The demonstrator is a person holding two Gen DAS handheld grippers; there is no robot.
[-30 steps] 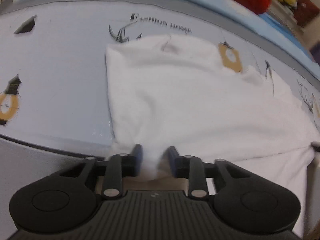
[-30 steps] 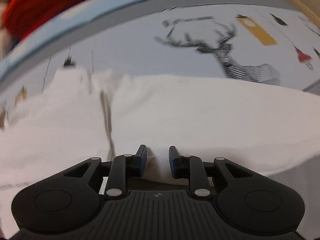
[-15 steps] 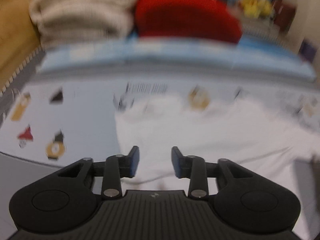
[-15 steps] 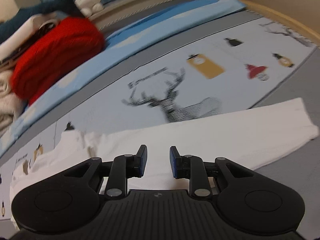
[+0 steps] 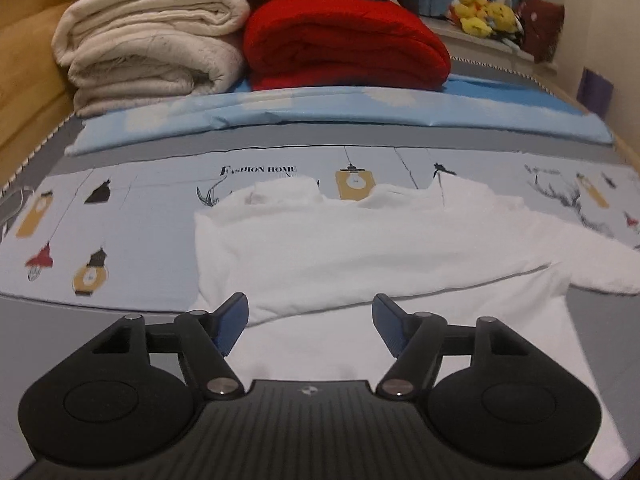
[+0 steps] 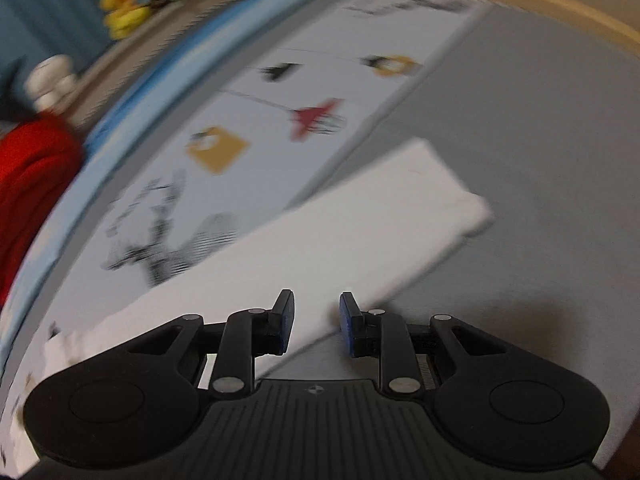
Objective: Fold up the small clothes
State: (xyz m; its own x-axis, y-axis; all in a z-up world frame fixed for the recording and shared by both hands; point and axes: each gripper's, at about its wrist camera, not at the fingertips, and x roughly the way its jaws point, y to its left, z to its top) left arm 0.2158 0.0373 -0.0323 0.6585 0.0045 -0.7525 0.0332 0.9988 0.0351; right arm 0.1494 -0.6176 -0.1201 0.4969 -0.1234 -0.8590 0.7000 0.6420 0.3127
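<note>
Left gripper [image 5: 310,320], tilted downward at lower centre, jaws opening and empty, above the white garment [image 5: 360,248] spread mid-frame on the printed bedsheet [image 5: 120,216]. Right gripper [image 6: 316,320], rolled and angled down, blue pads [image 6: 286,320] slightly parted, gripping nothing, over the garment's sleeve [image 6: 360,232], which runs toward the frame's right.

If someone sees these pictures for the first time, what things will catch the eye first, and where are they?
The white garment stands out first, spread across the middle of the printed bed sheet, with one long sleeve reaching onto the grey part. Behind it, at the far edge of the bed, a bright red folded blanket lies beside a stack of cream blankets. Yellow plush toys sit on a ledge further back.
</note>
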